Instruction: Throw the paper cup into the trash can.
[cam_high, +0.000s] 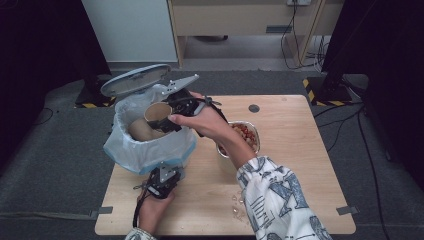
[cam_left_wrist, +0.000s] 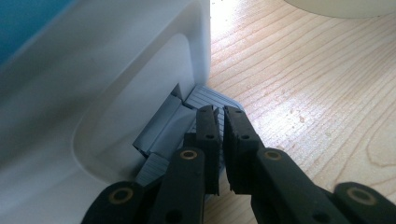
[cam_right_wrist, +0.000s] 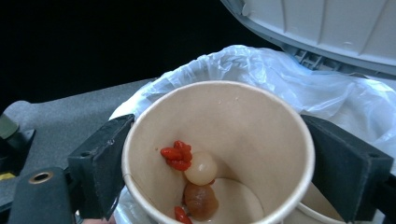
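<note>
A white pedal bin (cam_high: 150, 150) lined with a clear bag stands at the table's left, its grey lid (cam_high: 135, 79) raised. My right gripper (cam_high: 161, 114) is over the bin's mouth with a tan paper cup (cam_high: 157, 111) between its jaws. In the right gripper view the cup (cam_right_wrist: 224, 116) is round and tilted towards the camera, and a few red and pale food scraps (cam_right_wrist: 196, 172) stick inside. The right gripper (cam_right_wrist: 219, 140) stands open, its pads beside the cup's walls. My left gripper (cam_left_wrist: 219, 116) is shut, its tips on the bin's ribbed grey pedal (cam_left_wrist: 210, 95).
Another paper cup (cam_high: 140, 130) lies inside the bin. A clear bowl of reddish food (cam_high: 247, 135) sits mid-table under the right forearm. A few wet spots (cam_high: 237, 205) mark the wooden table (cam_high: 300, 165) near its front edge. Dark stands flank the table.
</note>
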